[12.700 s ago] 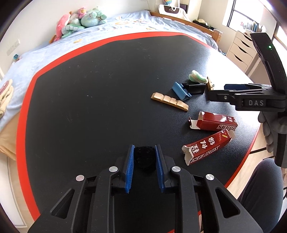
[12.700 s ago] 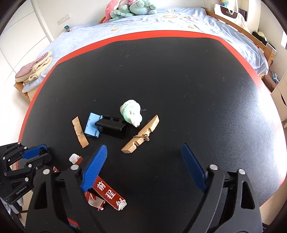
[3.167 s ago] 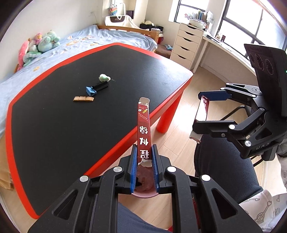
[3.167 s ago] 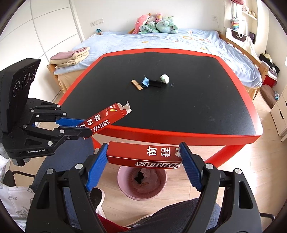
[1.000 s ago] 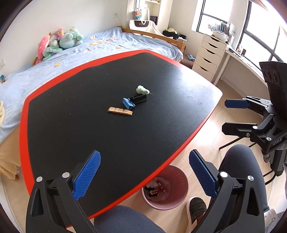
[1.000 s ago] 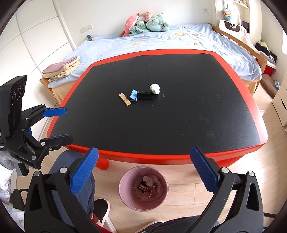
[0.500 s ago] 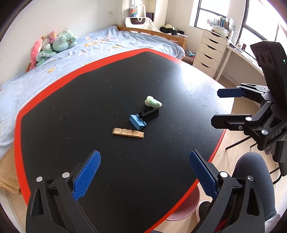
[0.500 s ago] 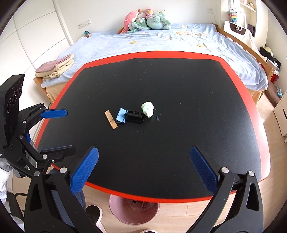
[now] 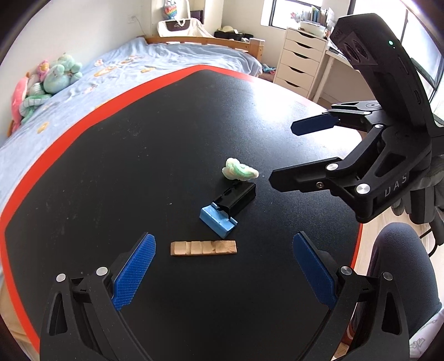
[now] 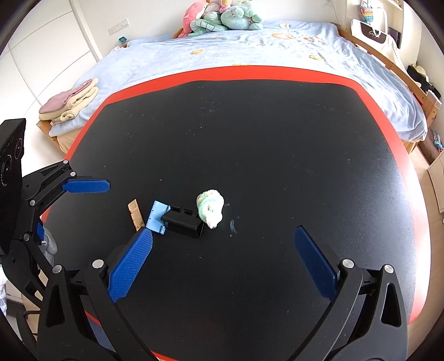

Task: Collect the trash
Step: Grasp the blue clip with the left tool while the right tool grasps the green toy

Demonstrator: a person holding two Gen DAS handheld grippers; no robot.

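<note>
Hovering over the near part of the table (image 9: 97, 172): left gripper (image 9: 223, 266), jaws spread wide, nothing between the blue pads (image 9: 133, 270); directly ahead of it, lying flat on the black top, a tan wooden strip (image 9: 203, 248)

Right gripper (image 10: 222, 259): jaws likewise spread wide and empty, blue pads (image 10: 130, 268) either side of a bare patch of table; seen from the left wrist view, it hangs above the table's right side, near the red edge

Remaining items on the table, grouped close together near the middle:
- wooden strip, nearest the left gripper, just beside the blue piece but apart from it
- blue box piece (image 9: 217, 222), open side up, touching the black box
- black box (image 9: 236, 198), lying on its side, one end against the blue piece, the other end just beside the wad
- crumpled white and green wad (image 9: 238, 172), farthest from the left gripper, at the black box's far end

Surroundings: table with black surface and red border; bed (image 10: 249, 50) with light blue cover beyond the far edge; plush toys (image 10: 222, 15) at its head; folded towels (image 10: 69, 101) on the bed's corner; white drawer unit (image 9: 301, 65) by the window; a person's knee in dark trousers (image 9: 399, 266) at the right
</note>
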